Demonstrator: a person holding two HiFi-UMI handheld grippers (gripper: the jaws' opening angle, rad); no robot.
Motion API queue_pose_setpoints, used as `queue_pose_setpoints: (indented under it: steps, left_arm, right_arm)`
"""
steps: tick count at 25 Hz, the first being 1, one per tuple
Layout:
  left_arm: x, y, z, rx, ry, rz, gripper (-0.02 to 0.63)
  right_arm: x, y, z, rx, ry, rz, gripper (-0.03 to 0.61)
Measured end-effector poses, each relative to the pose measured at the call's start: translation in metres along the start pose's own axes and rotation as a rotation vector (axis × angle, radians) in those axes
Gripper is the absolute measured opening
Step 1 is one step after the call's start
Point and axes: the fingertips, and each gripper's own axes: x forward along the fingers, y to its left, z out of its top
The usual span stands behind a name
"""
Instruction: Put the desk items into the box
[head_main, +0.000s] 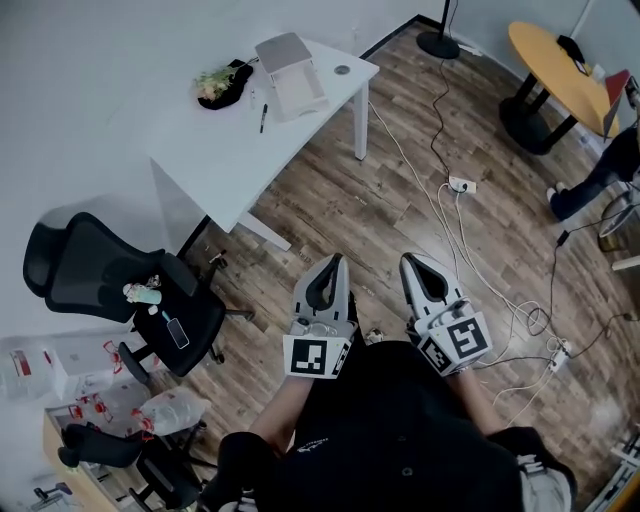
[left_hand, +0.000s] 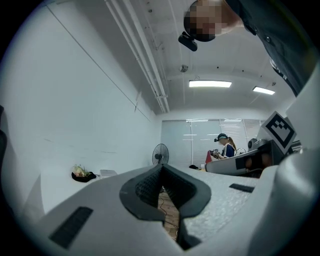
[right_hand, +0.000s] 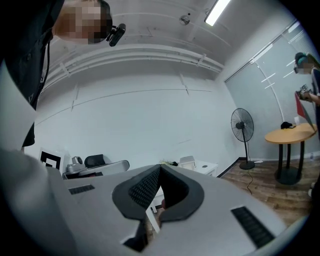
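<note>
Two tables counted, one white table (head_main: 230, 150), one round wooden table (head_main: 545, 55), on the white table one box (head_main: 290, 75), one pen (head_main: 263, 117), one flower bundle (head_main: 222, 85), away from it two black chairs (head_main: 110, 290).

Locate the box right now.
Head view, top centre: the box sits on the white desk at its far end, right of the dark bundle with greenery, the pen just nearer the camera.

The head view looks steeply down from high up; both gripper views look level across the room, sharing the distant desk (head_main: 230, 150).
</note>
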Motion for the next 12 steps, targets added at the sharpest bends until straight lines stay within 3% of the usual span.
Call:
queue_pose_setpoints:
  steps: [12]
  left_arm:
    - [0.118,0.085,-0.003,-0.006,0.010,-0.026,0.006]
  right_arm:
    - [0.130,-0.053,0.015,0.009,0.018,-0.040,-0.002]
